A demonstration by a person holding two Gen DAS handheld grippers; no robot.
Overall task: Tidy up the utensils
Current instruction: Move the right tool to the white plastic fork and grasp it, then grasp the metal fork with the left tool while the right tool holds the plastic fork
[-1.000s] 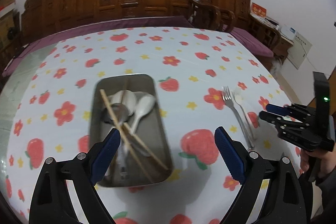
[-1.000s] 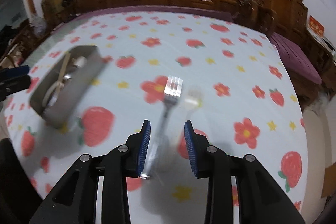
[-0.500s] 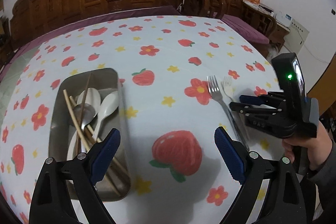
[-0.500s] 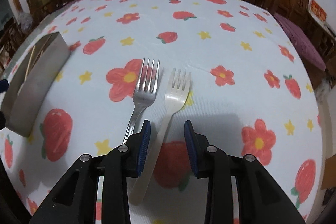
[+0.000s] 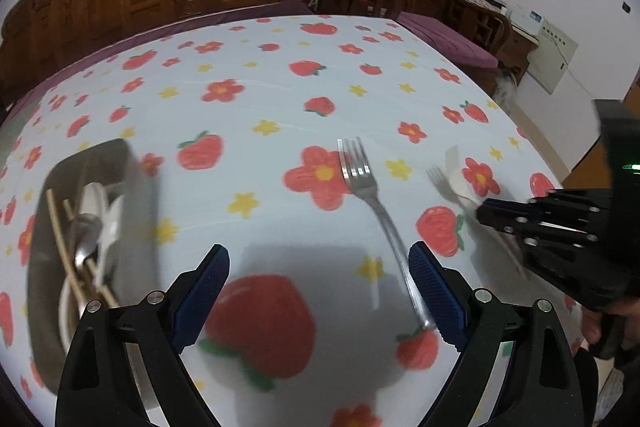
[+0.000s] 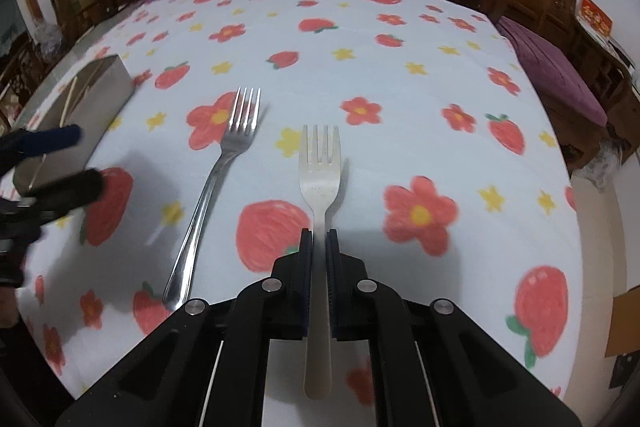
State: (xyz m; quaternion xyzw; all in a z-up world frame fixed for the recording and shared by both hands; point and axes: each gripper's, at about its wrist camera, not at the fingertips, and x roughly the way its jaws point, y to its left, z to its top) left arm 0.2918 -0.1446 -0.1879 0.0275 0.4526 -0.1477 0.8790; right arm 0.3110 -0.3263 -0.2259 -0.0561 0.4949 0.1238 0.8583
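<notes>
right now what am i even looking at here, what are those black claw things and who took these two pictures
There is no robot here. A person holds a hand-held gripper in each hand, and each one carries a wide-angle camera looking forward along its two blue-padded fingers. So one picture is the left gripper's view, the other the right's.

Both look down at a table covered in a strawberry and flower cloth.

The right gripper has closed on the handle of a white fork. In the left view it is the black tool at the right edge.

The left gripper is open and holds nothing. A metal fork lies on the cloth, its handle end just beside the right-hand finger.

At the left stands a metal tray already holding spoons and chopsticks.
</notes>
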